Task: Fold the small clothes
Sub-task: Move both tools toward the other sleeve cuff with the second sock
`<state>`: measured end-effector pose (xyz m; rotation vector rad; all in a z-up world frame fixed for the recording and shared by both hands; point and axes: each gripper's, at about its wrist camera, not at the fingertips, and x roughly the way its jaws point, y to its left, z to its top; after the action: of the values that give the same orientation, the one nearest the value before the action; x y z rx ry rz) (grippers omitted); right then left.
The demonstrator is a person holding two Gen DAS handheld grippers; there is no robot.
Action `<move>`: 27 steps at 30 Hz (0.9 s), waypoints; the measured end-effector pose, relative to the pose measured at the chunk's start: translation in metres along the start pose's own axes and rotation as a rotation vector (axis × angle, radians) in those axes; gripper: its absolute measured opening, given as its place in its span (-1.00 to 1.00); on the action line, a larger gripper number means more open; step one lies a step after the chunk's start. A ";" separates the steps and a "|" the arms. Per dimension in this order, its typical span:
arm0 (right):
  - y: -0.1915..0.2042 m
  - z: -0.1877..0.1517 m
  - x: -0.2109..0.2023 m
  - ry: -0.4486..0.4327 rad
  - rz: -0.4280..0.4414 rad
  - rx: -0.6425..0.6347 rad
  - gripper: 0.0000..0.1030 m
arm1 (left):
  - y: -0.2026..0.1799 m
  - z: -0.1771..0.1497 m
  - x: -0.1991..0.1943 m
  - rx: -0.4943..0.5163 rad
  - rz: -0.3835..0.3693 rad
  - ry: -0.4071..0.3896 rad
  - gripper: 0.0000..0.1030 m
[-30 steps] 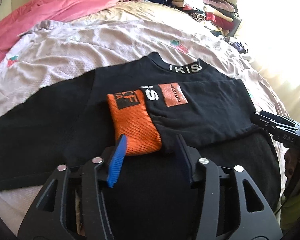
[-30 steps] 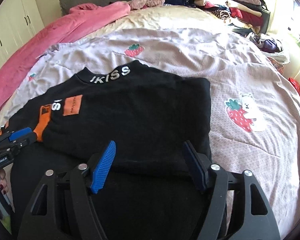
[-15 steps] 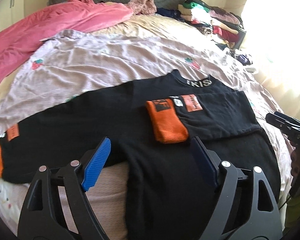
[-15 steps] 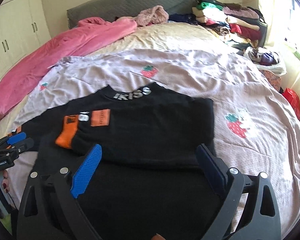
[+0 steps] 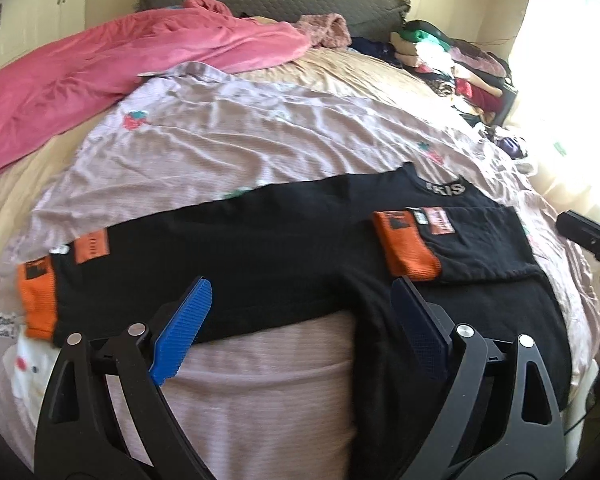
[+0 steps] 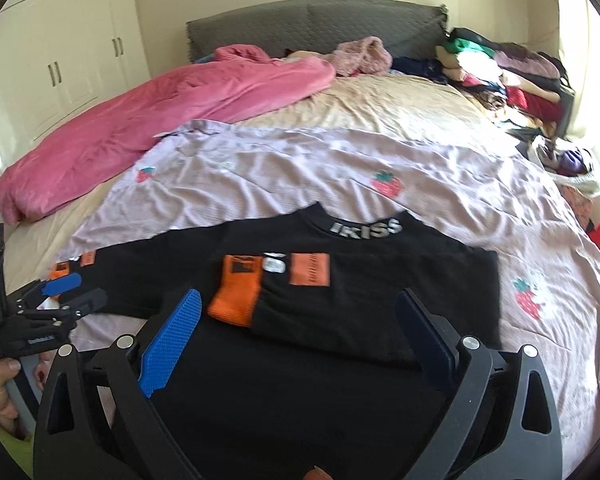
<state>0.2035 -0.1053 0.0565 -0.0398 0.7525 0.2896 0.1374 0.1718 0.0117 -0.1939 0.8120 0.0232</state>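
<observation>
1 black sweatshirt (image 6: 340,308) lies flat on the lilac strawberry-print sheet (image 6: 380,160) near the bed's foot edge, collar toward the headboard (image 6: 320,20). 2 orange cuffs: 1 sleeve (image 6: 236,296) folded across the chest, 1 sleeve (image 5: 140,272) stretched out toward the bed's left edge. Left gripper (image 5: 300,328): jaws have just been opening, now wide apart, nothing between them. Right gripper (image 6: 296,336): likewise spread, empty, above the hem. 1 pink blanket (image 6: 160,108); 1 clothes pile (image 6: 500,76) at the far right corner.
</observation>
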 end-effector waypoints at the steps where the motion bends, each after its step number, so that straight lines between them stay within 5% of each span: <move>1: 0.007 0.001 0.001 -0.004 0.006 -0.005 0.88 | 0.005 -0.001 -0.001 -0.003 0.006 -0.001 0.64; 27: 0.128 0.010 0.054 0.049 0.125 -0.159 0.89 | 0.108 -0.014 -0.028 -0.125 0.092 -0.042 0.64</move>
<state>0.2129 0.0318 0.0357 -0.1504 0.7804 0.4685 0.0979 0.2764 0.0048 -0.2729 0.7780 0.1644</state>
